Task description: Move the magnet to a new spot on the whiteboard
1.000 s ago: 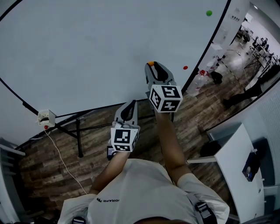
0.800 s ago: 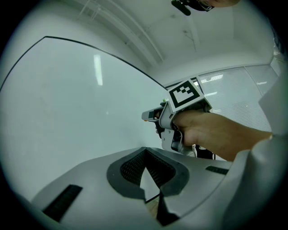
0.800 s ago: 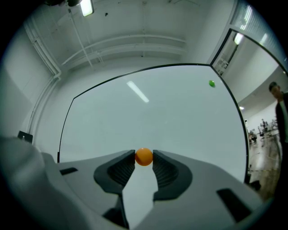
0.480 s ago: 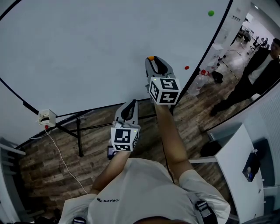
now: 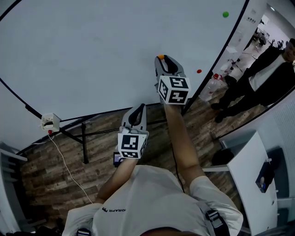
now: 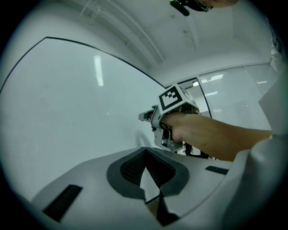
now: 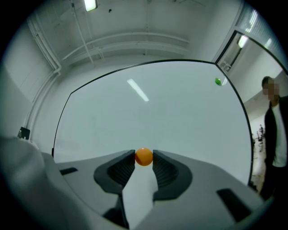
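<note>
A small orange magnet (image 5: 160, 57) sits between the tips of my right gripper (image 5: 162, 60), right at the surface of the large whiteboard (image 5: 92, 50). In the right gripper view the orange magnet (image 7: 144, 157) is pinched by both pads, with the whiteboard (image 7: 148, 117) behind it. My left gripper (image 5: 138, 109) hangs lower, below the board's bottom edge, with its jaws together and nothing between them. From the left gripper view, the right gripper (image 6: 144, 116) and the hand holding it are up against the board.
A green magnet (image 5: 225, 14) and a red magnet (image 5: 199, 71) stick near the board's right edge; the green magnet (image 7: 218, 81) also shows in the right gripper view. A person in dark clothes (image 5: 265, 76) stands right of the board. A white table (image 5: 251, 179) is at the lower right.
My right gripper has shifted slightly up and to the right along the board with the orange magnet. A person has walked into view at the right. The left gripper has stayed put.
</note>
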Demonstrator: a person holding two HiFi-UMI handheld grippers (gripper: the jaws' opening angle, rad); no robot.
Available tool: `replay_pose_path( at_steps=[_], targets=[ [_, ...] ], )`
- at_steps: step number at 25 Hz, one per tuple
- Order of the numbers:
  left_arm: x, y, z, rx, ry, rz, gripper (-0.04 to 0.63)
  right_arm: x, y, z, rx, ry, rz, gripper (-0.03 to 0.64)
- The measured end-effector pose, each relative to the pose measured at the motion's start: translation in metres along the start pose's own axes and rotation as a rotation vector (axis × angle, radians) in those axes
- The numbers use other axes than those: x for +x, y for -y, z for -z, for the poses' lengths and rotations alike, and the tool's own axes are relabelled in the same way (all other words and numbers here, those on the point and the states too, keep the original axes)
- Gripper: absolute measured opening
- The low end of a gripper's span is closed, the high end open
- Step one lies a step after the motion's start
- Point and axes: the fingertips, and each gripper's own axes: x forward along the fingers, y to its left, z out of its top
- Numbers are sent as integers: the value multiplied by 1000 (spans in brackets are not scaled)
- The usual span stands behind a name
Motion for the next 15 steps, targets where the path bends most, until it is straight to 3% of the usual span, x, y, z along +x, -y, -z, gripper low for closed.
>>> replay_pose_path(
  at_steps=[15],
  targets=[
    [0, -3, -1, 6, 4, -9, 3, 22, 5, 12, -29, -45, 15, 130]
  ],
)
